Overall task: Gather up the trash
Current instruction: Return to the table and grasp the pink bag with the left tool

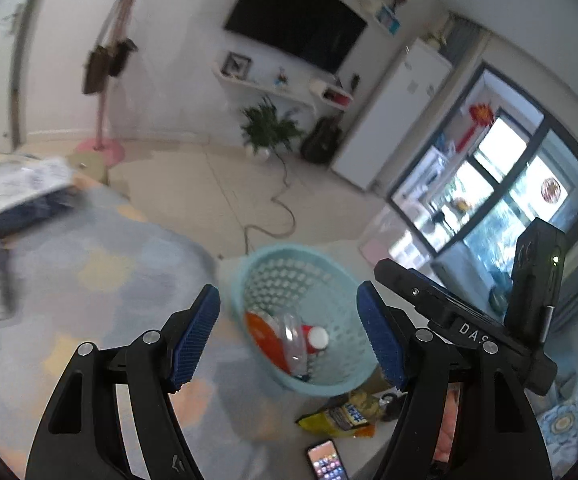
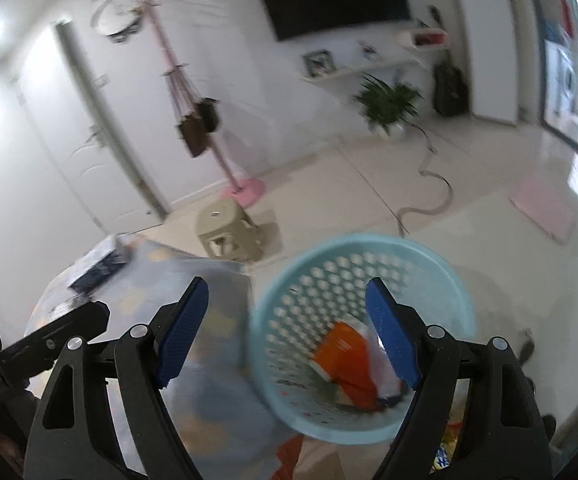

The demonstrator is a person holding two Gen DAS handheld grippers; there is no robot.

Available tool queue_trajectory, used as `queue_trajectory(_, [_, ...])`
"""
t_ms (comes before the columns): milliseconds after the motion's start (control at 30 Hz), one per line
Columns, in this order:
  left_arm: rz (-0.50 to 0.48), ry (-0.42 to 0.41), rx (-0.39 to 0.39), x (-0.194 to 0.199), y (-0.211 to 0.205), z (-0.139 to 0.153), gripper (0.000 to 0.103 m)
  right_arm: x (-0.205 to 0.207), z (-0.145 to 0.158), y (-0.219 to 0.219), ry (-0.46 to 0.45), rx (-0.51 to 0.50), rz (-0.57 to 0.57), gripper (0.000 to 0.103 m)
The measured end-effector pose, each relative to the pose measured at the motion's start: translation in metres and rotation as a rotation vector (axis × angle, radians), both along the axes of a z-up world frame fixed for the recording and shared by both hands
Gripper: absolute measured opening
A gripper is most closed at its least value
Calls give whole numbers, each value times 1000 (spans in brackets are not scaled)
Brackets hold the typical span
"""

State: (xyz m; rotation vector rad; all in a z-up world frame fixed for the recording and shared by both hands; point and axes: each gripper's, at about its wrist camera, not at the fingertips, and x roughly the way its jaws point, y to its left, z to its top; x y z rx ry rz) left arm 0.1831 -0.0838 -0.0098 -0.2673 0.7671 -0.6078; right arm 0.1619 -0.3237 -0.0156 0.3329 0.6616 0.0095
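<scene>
Now both grippers hang over a light blue perforated basket [image 1: 249,276] that stands at the right edge of a table with a patterned cloth [image 1: 101,276]. The left gripper [image 1: 289,330] has its jaws wide apart with nothing between the blue pads [image 1: 195,336]. The right gripper [image 2: 287,330] is spread wide too, and holds nothing.

Inside the basket lie an orange package [image 2: 345,356], a clear plastic bottle [image 1: 293,340] and something red with a white cap [image 1: 317,338]. On the near side of the basket, a yellow snack bag [image 1: 341,418] lies on the table, and nearer still a phone [image 1: 327,462] with its screen lit. At the far left of the table there is a dark blue box [image 1: 21,196], blurred. On the floor beyond the table stand a beige stool [image 2: 227,236] and a pink coat stand [image 2: 245,190].
</scene>
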Motion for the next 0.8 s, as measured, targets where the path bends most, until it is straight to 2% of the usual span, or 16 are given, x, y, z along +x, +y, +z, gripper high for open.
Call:
queue_trajectory(67, [60,-36,15,-12,31,11,70,2,10,24,-26,-14,55,76])
queue_trajectory(133, [129,-69,41,-22,58,20,70,6,17,49,-41,-30,111,71])
queue_trajectory(200, [202,-98,69,-33,86,27,70,12,23,80,-51,-54,178,59])
queue_trajectory(267, [290,-115,117,-42,119,31,70,17,26,107,-54,-69,234,55])
queue_trajectory(467, [531,-123,240,-51,201,30,74,43,16,172,-3,-64,332,54])
queue_trajectory(600, [637,-44,293,-39,255,8,78,62,7,214,25,-58,410,54])
queue_trajectory(733, [681,51,225,-20,290,-17,78,75,2,258,33,-89,488,54])
queue_trajectory(767, [671,76,211,-11,291,-24,78,76,0,268,34,-98,500,57])
queue_trajectory(800, [663,92,217,-5,289,-30,78,79,-3,278,34,-104,511,64])
